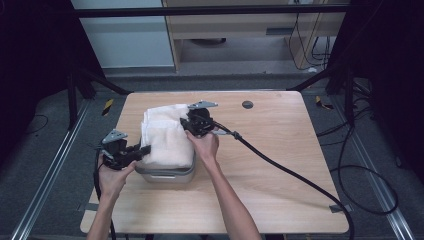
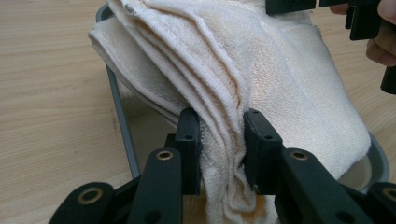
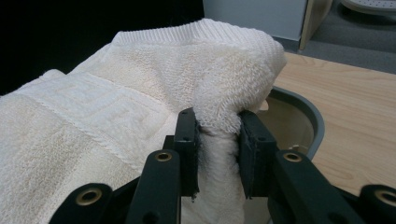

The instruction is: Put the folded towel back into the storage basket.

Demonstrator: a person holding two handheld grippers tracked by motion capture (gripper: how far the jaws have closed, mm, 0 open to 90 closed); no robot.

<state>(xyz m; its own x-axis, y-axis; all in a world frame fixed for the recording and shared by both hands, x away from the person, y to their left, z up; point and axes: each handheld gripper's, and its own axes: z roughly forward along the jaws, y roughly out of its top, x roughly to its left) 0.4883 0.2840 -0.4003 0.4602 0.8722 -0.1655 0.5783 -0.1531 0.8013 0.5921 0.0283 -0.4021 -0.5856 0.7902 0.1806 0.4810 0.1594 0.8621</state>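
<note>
- Towel first: a cream, folded terry-cloth towel lies draped over a grey, round-cornered metal basin, which sits on the pale wooden surface a little left of its middle.
- Long axis: in the high view the towel runs from the near rim of the basin away toward the far edge of the surface, and it overhangs the basin at the far end.
- Left gripper: its jaws are closed most of the way on a bunch of stacked towel folds at the near-left corner, cloth squeezed between them (the layers hang down past the jaws).
- Right gripper: likewise closed most of the way on a pinch of cloth, this one at the far-right corner of the towel, just above the basin's curved rim.
- Relation that matters: the two grips sit at roughly opposite corners, left one nearer the person, right one farther off, so the towel lies between the grippers along a diagonal.
- Judgement: with both corners held, the next move looks like a lift or a spread, and it depends on both hands rising together (an uneven pull could drag the basin or slip a fold out).
- Nearer hand: the left is closer to the person and to the basin's front wall; the right reaches over the towel's side.
</note>
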